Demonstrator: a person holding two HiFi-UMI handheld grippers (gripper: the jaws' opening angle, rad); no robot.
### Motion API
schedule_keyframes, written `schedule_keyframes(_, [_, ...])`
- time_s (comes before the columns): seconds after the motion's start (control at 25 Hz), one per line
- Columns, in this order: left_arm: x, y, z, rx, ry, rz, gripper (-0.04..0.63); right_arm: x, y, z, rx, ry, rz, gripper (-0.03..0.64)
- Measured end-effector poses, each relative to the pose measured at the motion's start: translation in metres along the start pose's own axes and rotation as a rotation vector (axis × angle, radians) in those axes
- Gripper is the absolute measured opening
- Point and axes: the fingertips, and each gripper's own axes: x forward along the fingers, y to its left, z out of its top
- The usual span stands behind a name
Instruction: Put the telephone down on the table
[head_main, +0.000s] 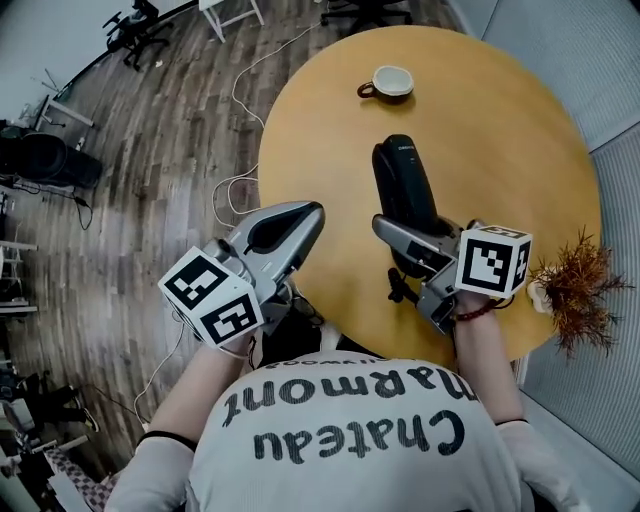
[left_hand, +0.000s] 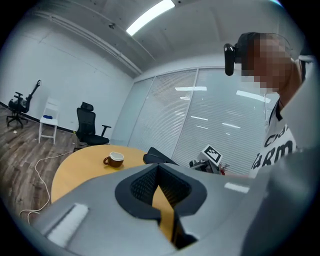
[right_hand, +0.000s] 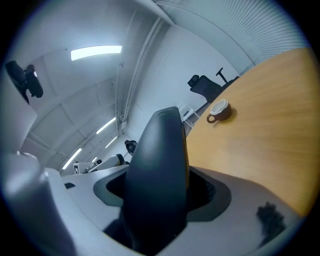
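Head view shows the right gripper (head_main: 392, 232) clamped on the black telephone (head_main: 400, 185), which lies lengthwise over the round wooden table (head_main: 500, 130), its far end pointing toward the brown cup (head_main: 390, 82) (whether the handset touches the wood is unclear). Right gripper view has the handset filling the space between the jaws. At the table's near left edge the left gripper (head_main: 305, 218) has its jaws together, holding nothing. A small dried plant (head_main: 572, 285) stands at the right rim
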Motion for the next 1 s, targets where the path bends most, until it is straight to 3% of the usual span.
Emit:
schedule_keyframes(0.4, [0.008, 0.045, -0.01, 0.013, 0.047, -0.218, 0.008, 0.033, -0.007, -0.011, 0.041, -0.108, -0.152, 0.333])
schedule_keyframes(0.72, [0.014, 0.102, 0.016, 0.028, 0.113, -0.342, 0.008, 0.075, -0.018, 0.019, 0.123, -0.22, -0.252, 0.333])
schedule_keyframes(1.0, [-0.012, 0.158, 0.021, -0.021, 0.14, -0.448, 0.008, 0.138, 0.005, 0.044, 0.131, -0.286, -0.321, 0.333])
